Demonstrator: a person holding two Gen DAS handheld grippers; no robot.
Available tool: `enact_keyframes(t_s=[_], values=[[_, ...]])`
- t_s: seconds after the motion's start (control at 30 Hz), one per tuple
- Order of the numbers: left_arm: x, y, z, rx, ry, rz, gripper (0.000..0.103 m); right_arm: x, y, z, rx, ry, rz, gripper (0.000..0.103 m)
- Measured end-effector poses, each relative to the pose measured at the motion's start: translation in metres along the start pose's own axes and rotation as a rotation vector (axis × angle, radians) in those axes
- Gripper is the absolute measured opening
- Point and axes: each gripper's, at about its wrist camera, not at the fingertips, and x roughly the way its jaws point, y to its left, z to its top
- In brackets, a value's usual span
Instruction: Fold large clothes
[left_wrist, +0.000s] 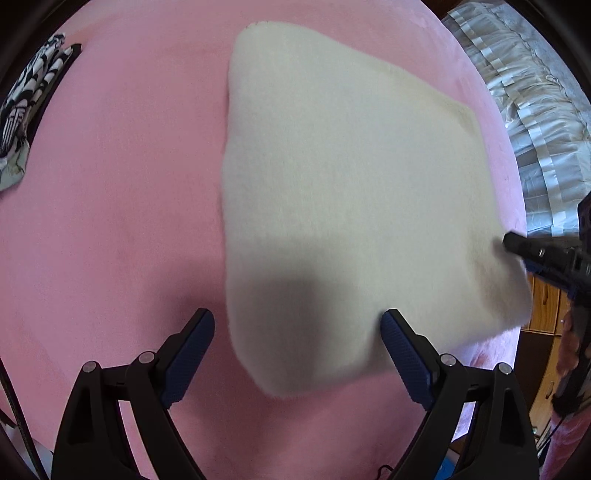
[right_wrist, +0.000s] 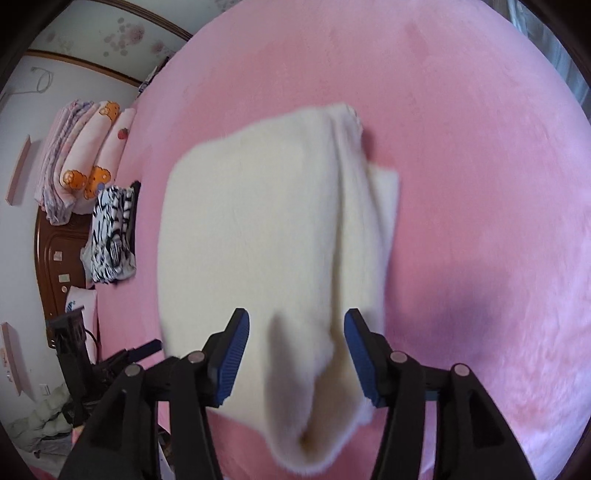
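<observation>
The cream fleece garment (left_wrist: 343, 192) lies on the pink bed (left_wrist: 110, 192), already doubled over at least once: in the right wrist view a folded layer runs lengthwise with a narrower flap (right_wrist: 384, 206) showing from under it on the right side. Its long axis runs away from both tools, from the near edge of the bed toward the far side. The left tool (left_wrist: 297, 332) hangs over the garment's near left corner with its fingers spread wide, one finger over bare pink cover and the other over fleece, gripping nothing. The right tool (right_wrist: 297, 332) is at the opposite near corner, its fingers also apart; the bunched, raised corner of fleece sits between them, but the pads do not appear to press it, so I judge it unclamped, though blur makes contact hard to rule out. In the left wrist view that tool (left_wrist: 517, 245) comes in from the right, tip at the garment's right edge. Each tool is therefore nearest its own near corner, which would suit a fold carrying the near end along the long axis toward the far end. A striped cloth (right_wrist: 112, 232) lies at the bed's left edge, well apart from the fleece.
</observation>
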Motion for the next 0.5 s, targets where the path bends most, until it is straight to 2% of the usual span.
enact_keyframes(t_s=[0.03,0.13,0.2,0.23,0.3,0.33,0.4,0.5], values=[[-0.001,0.004,-0.006,-0.001,0.006,-0.002,0.091,0.003,0.000,-0.010,-0.011,0.008,-0.011,0.052],[0.005,0.000,-0.008,0.016,0.022,0.005,0.090,0.013,0.001,-0.036,-0.021,0.036,-0.047,0.013],[0.002,0.005,-0.007,0.021,0.027,0.012,0.086,0.014,-0.004,-0.047,-0.004,0.021,-0.033,0.009],[0.007,-0.004,-0.004,0.020,0.029,0.013,0.083,0.015,-0.008,-0.051,0.011,0.014,-0.029,0.009],[0.008,-0.002,-0.007,0.010,0.040,0.018,0.067,0.020,-0.016,-0.057,0.067,0.011,-0.021,0.008],[0.010,-0.002,-0.009,-0.002,0.047,0.020,0.063,0.022,-0.022,-0.062,0.101,0.004,-0.009,0.008],[0.017,-0.015,-0.008,-0.020,0.047,0.040,0.058,0.026,-0.029,-0.071,0.113,-0.024,-0.005,0.008],[0.022,-0.018,-0.009,-0.035,0.037,0.063,0.056,0.037,-0.030,-0.077,0.087,-0.039,-0.048,0.008]])
